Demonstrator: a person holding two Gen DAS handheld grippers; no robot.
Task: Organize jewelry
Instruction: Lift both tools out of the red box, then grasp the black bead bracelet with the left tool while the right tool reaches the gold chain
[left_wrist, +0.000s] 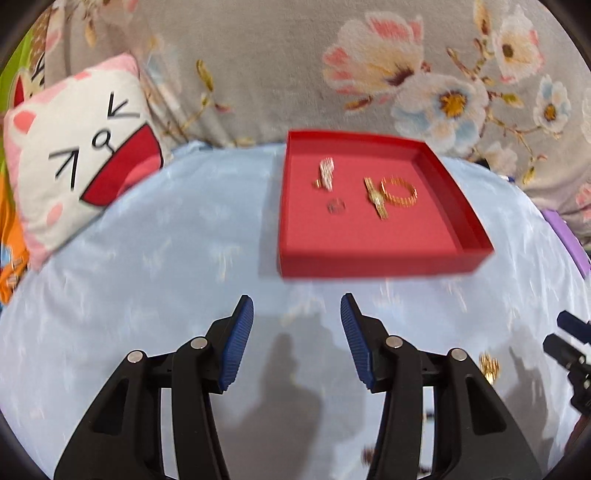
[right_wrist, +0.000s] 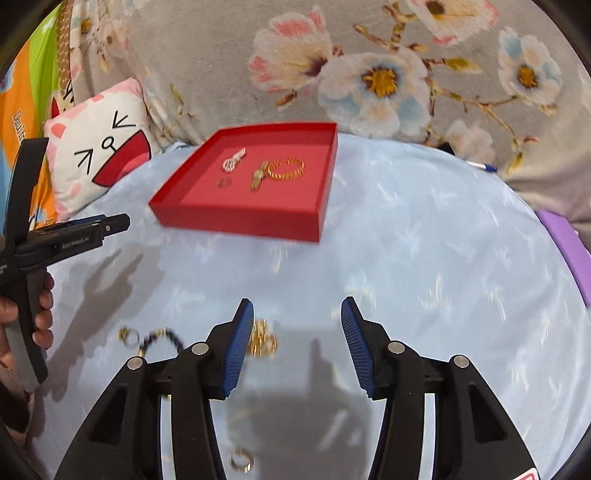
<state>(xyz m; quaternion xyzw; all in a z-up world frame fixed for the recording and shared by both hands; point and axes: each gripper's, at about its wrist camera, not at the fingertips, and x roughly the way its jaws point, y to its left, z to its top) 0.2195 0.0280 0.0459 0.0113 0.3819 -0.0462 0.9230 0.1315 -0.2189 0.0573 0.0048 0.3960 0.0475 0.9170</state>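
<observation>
On the pale blue cloth (left_wrist: 147, 266) ahead of us sits the red tray (left_wrist: 373, 264), shallow and open. Inside it lie a silver piece (left_wrist: 325, 172), a small ring (left_wrist: 336, 206), a gold strap (left_wrist: 376, 198) and a gold bangle (left_wrist: 399, 191); strap and bangle touch, the other two lie apart to their left.

We hold both tongs short of the tray. Our left gripper (left_wrist: 297, 317) has its jaws spread, with only cloth and shadow between the blue pads (left_wrist: 236, 347). Our right gripper (right_wrist: 297, 321) is spread likewise and carries nothing.

Loose jewelry lies on the cloth near us. In the right wrist view a gold cluster (right_wrist: 263, 340) sits just beside the left pad, partly hidden behind it. Further left lie a gold ring (right_wrist: 130, 336) and a dark beaded chain (right_wrist: 166, 338), blurred. Another ring (right_wrist: 242, 459) shows low between the finger frames. The left wrist view catches one gold piece (left_wrist: 489, 366) at the right, beside its right finger frame.

Our left hand (right_wrist: 35, 314) grips its black tool handle at the right view's left edge. A cat pillow (left_wrist: 77, 166) leans at the far left. A floral blanket (left_wrist: 258, 74) rises behind the tray, and a purple edge (right_wrist: 565, 243) shows at the right. Between the tongs and the tray the cloth lies bare.
</observation>
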